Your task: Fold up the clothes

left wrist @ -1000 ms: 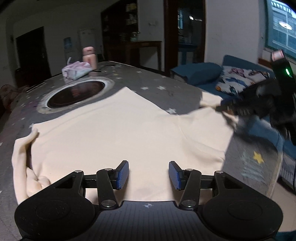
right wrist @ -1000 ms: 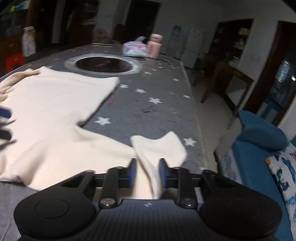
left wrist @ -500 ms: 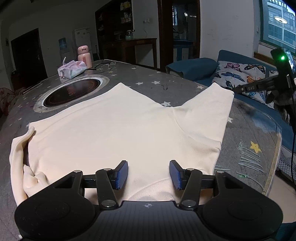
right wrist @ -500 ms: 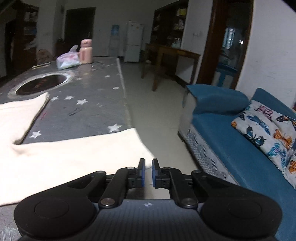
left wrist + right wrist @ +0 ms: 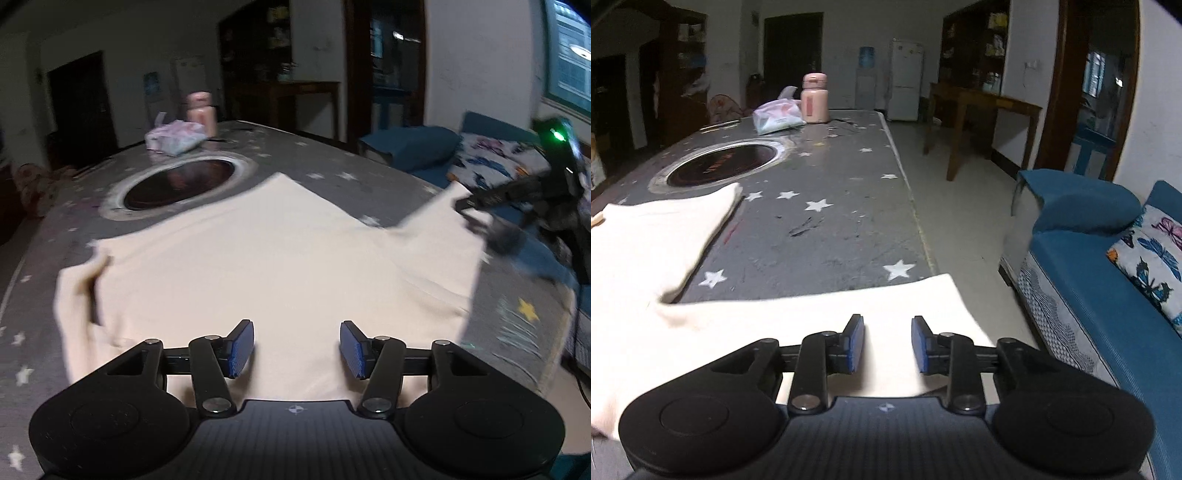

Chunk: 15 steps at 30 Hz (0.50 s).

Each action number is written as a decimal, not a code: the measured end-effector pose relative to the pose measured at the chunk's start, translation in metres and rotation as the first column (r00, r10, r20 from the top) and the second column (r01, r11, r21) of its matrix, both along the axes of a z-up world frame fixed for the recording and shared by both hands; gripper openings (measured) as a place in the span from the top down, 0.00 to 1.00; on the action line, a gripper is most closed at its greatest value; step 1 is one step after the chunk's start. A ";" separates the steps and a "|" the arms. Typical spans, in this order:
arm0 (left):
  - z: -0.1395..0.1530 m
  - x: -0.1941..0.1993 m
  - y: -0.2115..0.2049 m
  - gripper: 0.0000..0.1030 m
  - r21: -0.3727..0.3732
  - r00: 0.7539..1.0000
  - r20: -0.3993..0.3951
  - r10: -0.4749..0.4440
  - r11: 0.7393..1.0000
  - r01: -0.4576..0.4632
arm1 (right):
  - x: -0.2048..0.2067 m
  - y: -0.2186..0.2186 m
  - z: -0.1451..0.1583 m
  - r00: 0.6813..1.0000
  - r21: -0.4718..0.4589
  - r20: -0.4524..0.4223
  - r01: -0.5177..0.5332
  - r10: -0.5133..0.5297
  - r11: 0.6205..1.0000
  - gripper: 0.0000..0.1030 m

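Cream garment (image 5: 258,258) lies spread flat on the grey star-print bench (image 5: 831,221), covering the near part and reaching the right-hand edge.

Left claw (image 5: 297,349): I see its jaws apart and opening, blue pads hovering over the garment's near hem, nothing pinched between them. Cloth shows in the gap, but I read no contact with the pads.

Right claw (image 5: 888,345): jaws opening, a narrower gap. The sleeve end lies under and just past the pads at the bench's right edge; neither pad presses it. In the left wrist view this claw sits blurred at the sleeve tip, over the right edge.

Garment's far-left side is bunched in a loose fold. Its far point stops just short of the round inset cooktop (image 5: 181,184). Pink bottle (image 5: 813,98) and tissue pack (image 5: 777,116) stand at the far end, well apart from the cloth.
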<state>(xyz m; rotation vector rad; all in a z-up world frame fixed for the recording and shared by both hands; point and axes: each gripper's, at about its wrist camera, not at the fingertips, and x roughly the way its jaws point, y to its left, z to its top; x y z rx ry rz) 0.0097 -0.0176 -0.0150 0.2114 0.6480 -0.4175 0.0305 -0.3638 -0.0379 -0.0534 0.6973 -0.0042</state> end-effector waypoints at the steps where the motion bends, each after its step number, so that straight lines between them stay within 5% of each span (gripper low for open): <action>1: 0.003 0.005 0.007 0.42 0.003 0.999 0.012 0.034 0.999 -0.035 | 0.000 0.001 0.002 1.000 0.003 0.003 -0.002 0.002 1.000 0.73; 5: 0.010 0.035 0.033 0.40 0.030 0.977 0.047 0.209 0.977 -0.211 | -0.003 0.010 0.008 0.999 0.012 0.018 -0.027 0.027 1.000 0.68; 9: 0.012 0.071 0.061 0.40 0.062 0.921 0.073 0.381 0.920 -0.386 | -0.005 0.022 0.011 0.998 0.025 0.024 -0.061 0.061 0.998 0.64; 15: 0.007 0.106 0.088 0.40 0.079 0.888 0.057 0.457 0.884 -0.461 | -0.003 0.036 0.008 0.996 0.036 0.008 -0.089 0.089 0.995 0.59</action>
